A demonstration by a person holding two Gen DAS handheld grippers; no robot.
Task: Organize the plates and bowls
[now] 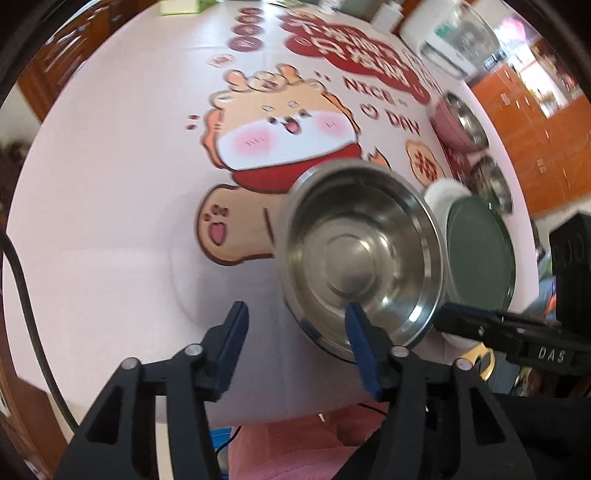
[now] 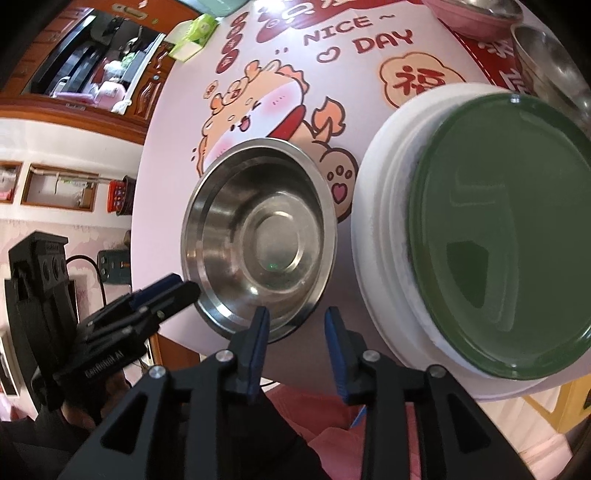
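Right wrist view showed the big table (image 2: 177, 155) with its cartoon cloth filling most of the frame. At the right sat the white plate (image 2: 380, 206) with the green plate (image 2: 509, 236) on top, so we judged that stack done. In the middle lay the steel bowl (image 2: 258, 236), close to the table's near edge. At the top right, a pink bowl (image 2: 465, 18) and another steel bowl (image 2: 546, 55) waited, so we judged more sorting was left. Our right gripper (image 2: 297, 332) stood open, one finger over the bowl's near rim, holding nothing. In the left wrist view, our left gripper (image 1: 295, 332) stood open too, empty. The left half of the table was bare, with room to move.
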